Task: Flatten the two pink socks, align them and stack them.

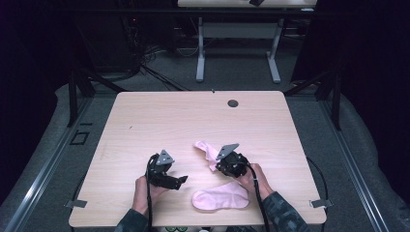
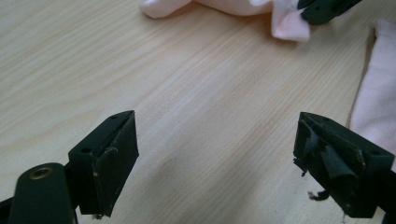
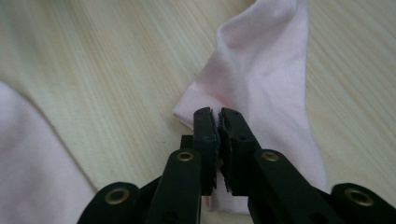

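Observation:
Two pink socks lie on the wooden table (image 1: 193, 116). One sock (image 1: 205, 151) is crumpled near the table's middle front, and my right gripper (image 1: 216, 166) is shut on its near edge. In the right gripper view the jaws pinch this sock (image 3: 266, 79) at its hem, with the right gripper (image 3: 218, 116) closed tight on the fabric. The other sock (image 1: 221, 197) lies flat near the front edge, below the right hand; its edge (image 3: 32, 163) shows at the left there. My left gripper (image 1: 183, 181) hovers open over bare wood, left of the flat sock (image 2: 376, 102), jaws wide apart (image 2: 215, 144).
A round cable hole (image 1: 233, 103) sits near the table's far edge. Beyond the table stands another desk's white legs (image 1: 200, 53) with cables on the floor. Both hands come in at the table's front edge.

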Tool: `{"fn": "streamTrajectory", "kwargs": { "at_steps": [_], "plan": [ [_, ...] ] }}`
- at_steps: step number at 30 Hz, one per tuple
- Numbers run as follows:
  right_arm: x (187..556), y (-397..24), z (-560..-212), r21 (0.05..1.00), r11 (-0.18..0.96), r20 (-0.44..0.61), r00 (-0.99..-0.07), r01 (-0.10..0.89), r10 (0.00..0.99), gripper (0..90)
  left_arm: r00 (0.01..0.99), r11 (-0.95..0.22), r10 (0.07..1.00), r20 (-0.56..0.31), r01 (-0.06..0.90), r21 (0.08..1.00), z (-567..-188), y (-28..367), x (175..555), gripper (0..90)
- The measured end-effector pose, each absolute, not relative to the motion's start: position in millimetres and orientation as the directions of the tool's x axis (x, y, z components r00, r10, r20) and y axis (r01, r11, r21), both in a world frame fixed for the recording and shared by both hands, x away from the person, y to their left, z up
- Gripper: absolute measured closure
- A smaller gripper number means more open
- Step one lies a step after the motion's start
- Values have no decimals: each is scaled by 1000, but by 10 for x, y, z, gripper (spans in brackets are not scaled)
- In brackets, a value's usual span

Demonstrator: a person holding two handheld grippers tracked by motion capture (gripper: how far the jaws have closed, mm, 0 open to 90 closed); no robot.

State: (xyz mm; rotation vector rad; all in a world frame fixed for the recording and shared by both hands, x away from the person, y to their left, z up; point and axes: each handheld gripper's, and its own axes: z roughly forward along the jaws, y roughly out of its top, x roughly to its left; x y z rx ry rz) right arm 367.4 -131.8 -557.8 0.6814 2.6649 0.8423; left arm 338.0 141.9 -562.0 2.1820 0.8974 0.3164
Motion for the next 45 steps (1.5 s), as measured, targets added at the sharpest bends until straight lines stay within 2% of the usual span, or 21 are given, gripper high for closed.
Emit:
{"fn": "streamTrajectory", "kwargs": {
  "at_steps": [6, 11, 15, 21, 22, 23, 25, 26, 29, 31, 35, 36, 37, 39, 41, 43, 45],
  "plan": [
    [3538, -1415, -5315, 672, 643, -35, -852, 367, 523, 856, 724, -476, 690, -27, 481, 737, -5579, 1423, 3369, 147],
    [3403, -1531, -5025, 734, 572, 25, -856, 366, 516, 856, 721, -461, 692, -42, 486, 742, -5577, 1394, 3399, 164],
    [3318, -1595, -4883, 761, 541, 61, -869, 359, 491, 855, 734, -467, 678, -37, 469, 750, -5570, 1348, 3466, 210],
    [3242, -1670, -4784, 785, 506, 104, -881, 358, 462, 856, 798, -451, 584, -149, 471, 758, -5582, 1215, 3688, 283],
    [3238, -1683, -4783, 789, 497, 113, -881, 361, 460, 856, 811, -455, 555, -187, 484, 748, -5589, 1184, 3729, 332],
    [3241, -1697, -4784, 788, 493, 129, -882, 368, 453, 856, 821, -456, 532, -205, 482, 748, -5597, 1146, 3759, 340],
    [3248, -1738, -4796, 796, 468, 156, -877, 384, 454, 856, 843, -471, 487, -226, 472, 745, -5613, 1084, 3781, 471],
    [3254, -1753, -4803, 796, 461, 167, -875, 391, 454, 856, 853, -490, 475, -218, 462, 740, -5618, 1045, 3779, 505],
    [3282, -1823, -4847, 801, 417, 220, -858, 430, 463, 856, 866, -536, 461, -192, 444, 718, -5642, 944, 3745, 783],
    [3298, -1871, -4881, 799, 390, 256, -846, 458, 468, 856, 865, -542, 459, -201, 452, 708, -5636, 918, 3715, 854],
    [3323, -2033, -4949, 784, 307, 366, -801, 540, 474, 857, 858, -563, 430, -282, 498, 659, -5529, 923, 3639, 861],
    [3344, -2074, -4966, 777, 289, 390, -788, 559, 476, 856, 835, -571, 436, -336, 545, 614, -5479, 934, 3644, 861],
    [3434, -2158, -5034, 745, 241, 440, -730, 622, 522, 856, 825, -571, 437, -358, 562, 599, -5472, 939, 3667, 855],
    [3590, -2210, -5145, 699, 217, 488, -677, 681, 551, 853, 796, -571, 464, -389, 605, 556, -5496, 931, 3746, 836],
    [3754, -2179, -5272, 653, 241, 454, -626, 718, 635, 846, 771, -562, 503, -391, 635, 530, -5556, 915, 3840, 805],
    [3894, -2140, -5400, 626, 257, 408, -591, 736, 696, 817, 748, -548, 549, -373, 659, 515, -5599, 907, 3911, 732],
    [3992, -2098, -5492, 609, 277, 356, -568, 743, 742, 702, 732, -534, 591, -338, 669, 516, -5620, 912, 3955, 657]
  ]
}}
